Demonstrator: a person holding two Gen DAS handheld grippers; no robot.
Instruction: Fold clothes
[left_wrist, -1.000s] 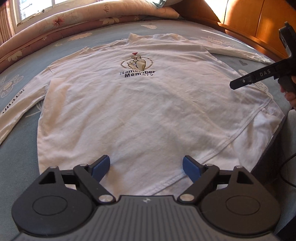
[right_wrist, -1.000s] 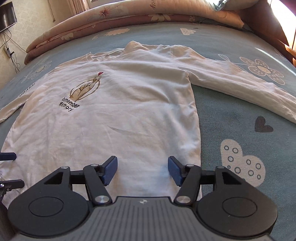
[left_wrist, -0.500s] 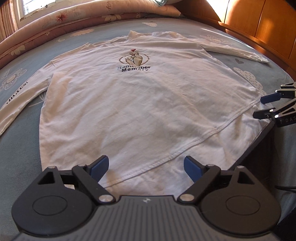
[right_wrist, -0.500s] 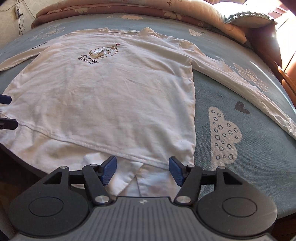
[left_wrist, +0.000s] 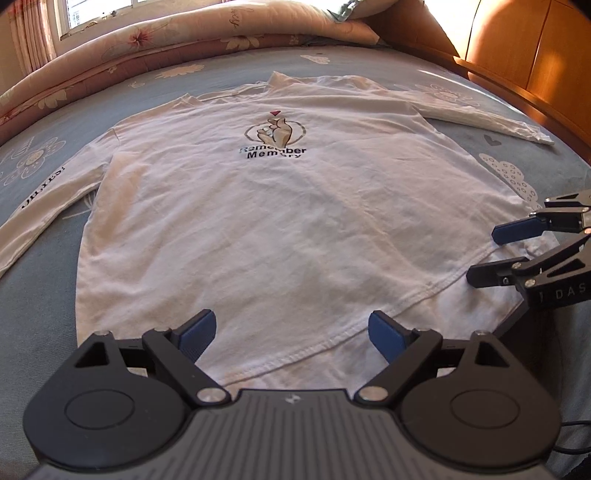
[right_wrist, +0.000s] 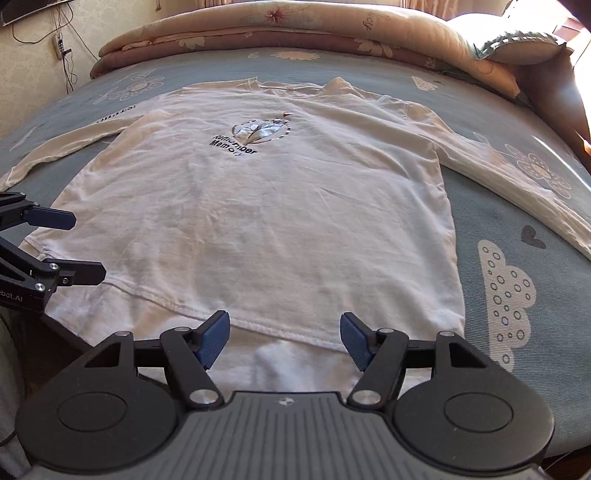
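Since a second ago the right gripper (right_wrist: 283, 338) has swung from over the shirt's middle to its hem at the near edge of the bed, and in the left view it has dropped from high at the right side to low beside the hem corner (left_wrist: 491, 254). The left gripper (left_wrist: 291, 334) has hardly shifted.

The bed (left_wrist: 33, 258), under a blue-grey sheet printed with flowers and clouds, fills both views, with a rolled pink quilt (right_wrist: 295, 26) along its far side. A wooden panel (left_wrist: 524, 55) stands to the right of it in the left view.

The shirt (right_wrist: 280, 206), white and long-sleeved, lies flat and face up on the bed, both sleeves stretched out to the sides, collar at the far end, hem at the near edge. A print (left_wrist: 275, 138) of a hand with dark lettering sits on the chest.

The left gripper hangs over the hem, jaws wide apart and holding nothing. The right gripper's jaws are opening above the hem, with cloth lying under the gap; whether the pads brush the fabric is hard to say from this angle, but they do not pinch it.
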